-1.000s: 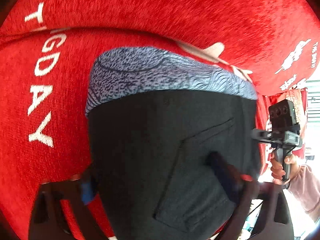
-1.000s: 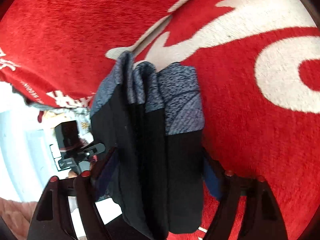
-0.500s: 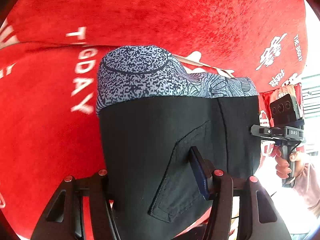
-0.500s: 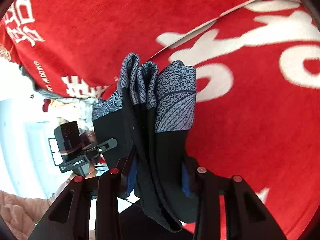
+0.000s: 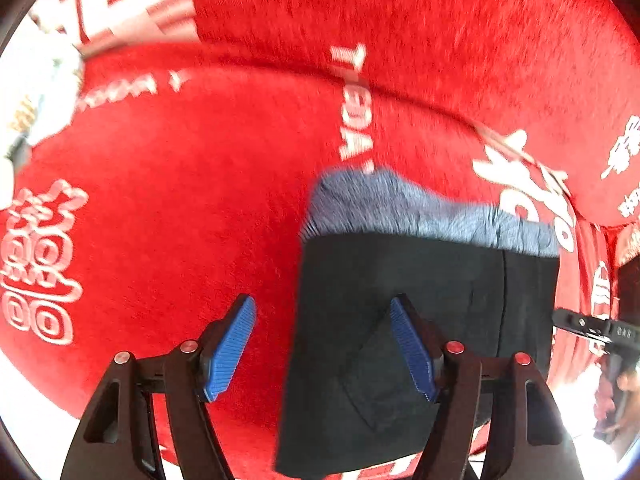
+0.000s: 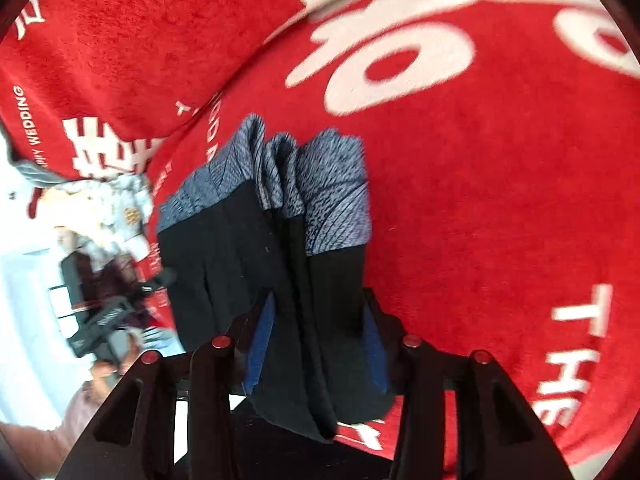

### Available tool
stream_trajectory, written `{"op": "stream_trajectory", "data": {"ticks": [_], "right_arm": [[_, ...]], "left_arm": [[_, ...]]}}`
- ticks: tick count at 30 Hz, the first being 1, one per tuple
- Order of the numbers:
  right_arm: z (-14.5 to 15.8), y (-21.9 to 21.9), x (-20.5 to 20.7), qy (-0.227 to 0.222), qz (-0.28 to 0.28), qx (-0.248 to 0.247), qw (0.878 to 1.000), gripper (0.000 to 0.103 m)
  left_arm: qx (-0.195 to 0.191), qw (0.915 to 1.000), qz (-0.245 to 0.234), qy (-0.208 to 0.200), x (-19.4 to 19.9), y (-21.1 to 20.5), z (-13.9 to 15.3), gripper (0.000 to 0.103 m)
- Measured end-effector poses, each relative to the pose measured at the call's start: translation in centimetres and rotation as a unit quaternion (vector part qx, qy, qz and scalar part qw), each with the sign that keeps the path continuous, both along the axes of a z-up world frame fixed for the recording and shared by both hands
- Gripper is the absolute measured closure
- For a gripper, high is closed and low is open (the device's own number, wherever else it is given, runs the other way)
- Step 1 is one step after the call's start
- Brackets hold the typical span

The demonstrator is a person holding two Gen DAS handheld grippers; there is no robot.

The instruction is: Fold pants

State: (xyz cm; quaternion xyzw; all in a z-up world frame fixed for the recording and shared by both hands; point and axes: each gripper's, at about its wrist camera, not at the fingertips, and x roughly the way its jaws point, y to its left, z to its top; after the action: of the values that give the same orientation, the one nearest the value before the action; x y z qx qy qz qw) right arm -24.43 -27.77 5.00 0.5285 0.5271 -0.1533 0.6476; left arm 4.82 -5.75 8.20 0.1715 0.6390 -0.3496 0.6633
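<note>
From the left wrist camera, the left gripper (image 5: 320,344) stands wide apart, with nothing between its two blue pads (image 5: 230,350). The folded pants (image 5: 420,320) hang or lie to the right of it, over the red blanket (image 5: 180,200) with white letters. The right pad overlaps the black cloth near the back pocket (image 5: 376,376), but I cannot tell if it touches. The grey patterned waistband (image 5: 420,210) forms the far edge of the bundle. At the right border the other hand-held tool (image 5: 592,330) is seen. The picture is blurred, so small details are not sure.

From the right wrist camera, the right gripper (image 6: 316,344) is clenched on the pants (image 6: 280,280), holding several stacked layers between its pads. The layers fan out a little at the waistband (image 6: 320,184). The blanket (image 6: 480,200) is below and around. The left tool (image 6: 108,320) is visible at the left, apart from the cloth.

In my judgement the fold is nearly complete and the step now is to lay the bundle down flat. To do it well, the right gripper should lower the pants with the layers kept together, waistband edge first, and release only when the cloth rests on the blanket. The free left gripper could press or smooth the fanned layers, otherwise they may slide open.
</note>
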Motion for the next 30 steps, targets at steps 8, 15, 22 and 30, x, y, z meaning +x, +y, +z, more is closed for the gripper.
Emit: {"op": "stream_trajectory", "data": {"ticks": [8,15,22,30], "right_arm": [[4.6,2.3,2.1,-0.023,0.053,-0.063,0.996,0.082],[-0.2,3.1,3.6,0.030,0.058,-0.071,0.995,0.094],[0.9,2.1,2.3,0.056,0.032,-0.081,0.995,0.088],[2.5,3.3,-0.1,0.092,0.016,-0.076,0.993,0.064]], "left_arm": [[-0.027,0.9945,-0.101,-0.007,-3.5,-3.0,0.7,0.032],[0.006,0.9948,-0.096,-0.033,-3.8,-3.5,-2.8,0.028],[0.037,0.9946,-0.090,-0.036,-4.0,-2.9,-1.8,0.026],[0.056,0.9952,-0.075,-0.030,-5.7,-1.1,0.5,0.020]]}}
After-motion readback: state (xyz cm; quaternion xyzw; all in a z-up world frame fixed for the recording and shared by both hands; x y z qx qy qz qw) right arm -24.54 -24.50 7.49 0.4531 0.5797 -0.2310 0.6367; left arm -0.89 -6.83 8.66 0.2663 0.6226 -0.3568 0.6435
